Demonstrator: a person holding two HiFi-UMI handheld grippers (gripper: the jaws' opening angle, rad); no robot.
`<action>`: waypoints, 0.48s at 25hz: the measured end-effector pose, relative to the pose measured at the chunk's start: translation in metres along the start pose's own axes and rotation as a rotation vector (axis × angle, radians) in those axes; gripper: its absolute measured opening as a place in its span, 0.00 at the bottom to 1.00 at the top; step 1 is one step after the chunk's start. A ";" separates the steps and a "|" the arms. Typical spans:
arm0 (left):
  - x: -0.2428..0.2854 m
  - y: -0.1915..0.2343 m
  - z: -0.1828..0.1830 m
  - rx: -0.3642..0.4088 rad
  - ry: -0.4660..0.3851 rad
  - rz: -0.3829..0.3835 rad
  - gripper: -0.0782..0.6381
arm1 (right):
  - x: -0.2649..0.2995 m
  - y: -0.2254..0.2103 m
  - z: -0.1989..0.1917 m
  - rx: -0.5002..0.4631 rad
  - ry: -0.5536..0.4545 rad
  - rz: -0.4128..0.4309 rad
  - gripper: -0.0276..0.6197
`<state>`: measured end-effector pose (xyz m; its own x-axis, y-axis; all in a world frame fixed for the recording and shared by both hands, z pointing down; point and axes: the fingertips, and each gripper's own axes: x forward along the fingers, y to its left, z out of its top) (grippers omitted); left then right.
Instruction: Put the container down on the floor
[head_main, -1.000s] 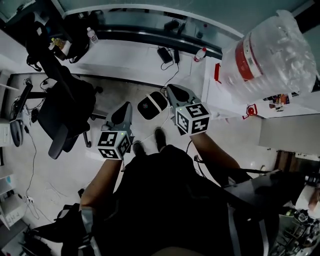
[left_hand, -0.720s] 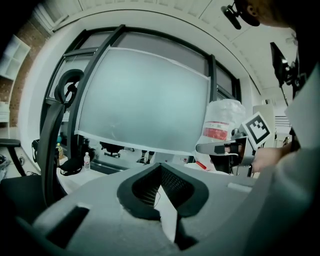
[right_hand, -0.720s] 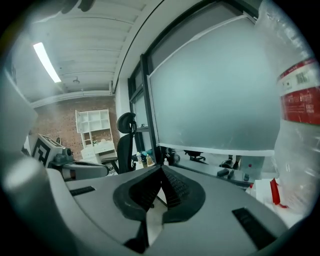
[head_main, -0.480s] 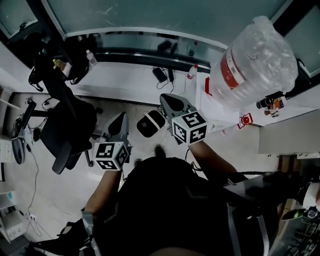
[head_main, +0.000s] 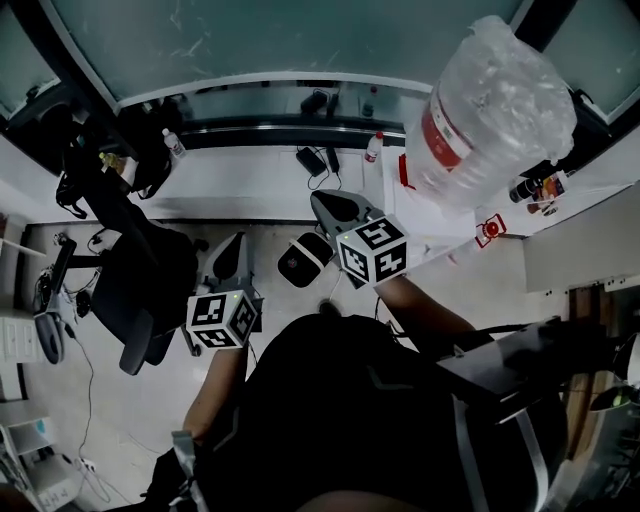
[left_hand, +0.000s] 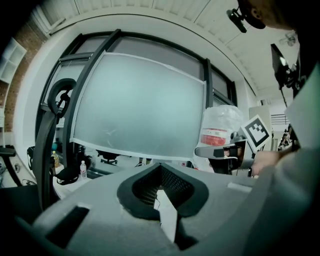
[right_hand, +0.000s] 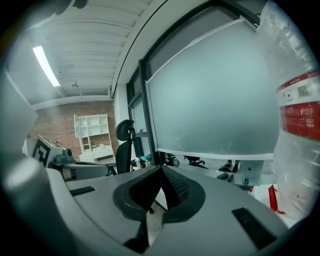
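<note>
Container (head_main: 497, 100) stands upright, well apart to the right of the right gripper (head_main: 324, 203), the nearer one; left gripper (head_main: 231, 248) sits farther off, both clenched empty.

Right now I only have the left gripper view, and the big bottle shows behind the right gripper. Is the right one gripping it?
Observer: No. The right gripper has its jaws together with nothing between them.
Operator: Touching the bottle at all?
Observer: No. In the head view the bottle stands apart from it, off to its right.
Operator: Anything on the floor ahead?
Observer: A black-and-white object lies on the floor, just left of that gripper as the head view shows it.
</note>
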<state>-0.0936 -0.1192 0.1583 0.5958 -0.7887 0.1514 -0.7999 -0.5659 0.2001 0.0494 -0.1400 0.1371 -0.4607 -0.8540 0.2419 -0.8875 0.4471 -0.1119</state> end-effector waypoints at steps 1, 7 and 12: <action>0.000 0.000 0.000 -0.001 0.001 0.001 0.12 | 0.000 -0.001 0.000 0.000 -0.002 -0.002 0.05; -0.001 0.003 0.008 0.009 -0.018 0.012 0.12 | -0.001 -0.004 0.005 0.002 -0.023 -0.017 0.05; -0.001 0.004 0.009 0.017 -0.016 0.013 0.12 | -0.001 -0.002 0.006 -0.009 -0.027 -0.012 0.05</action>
<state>-0.0981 -0.1227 0.1498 0.5842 -0.7997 0.1381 -0.8087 -0.5595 0.1816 0.0517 -0.1420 0.1314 -0.4499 -0.8662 0.2174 -0.8931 0.4386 -0.1004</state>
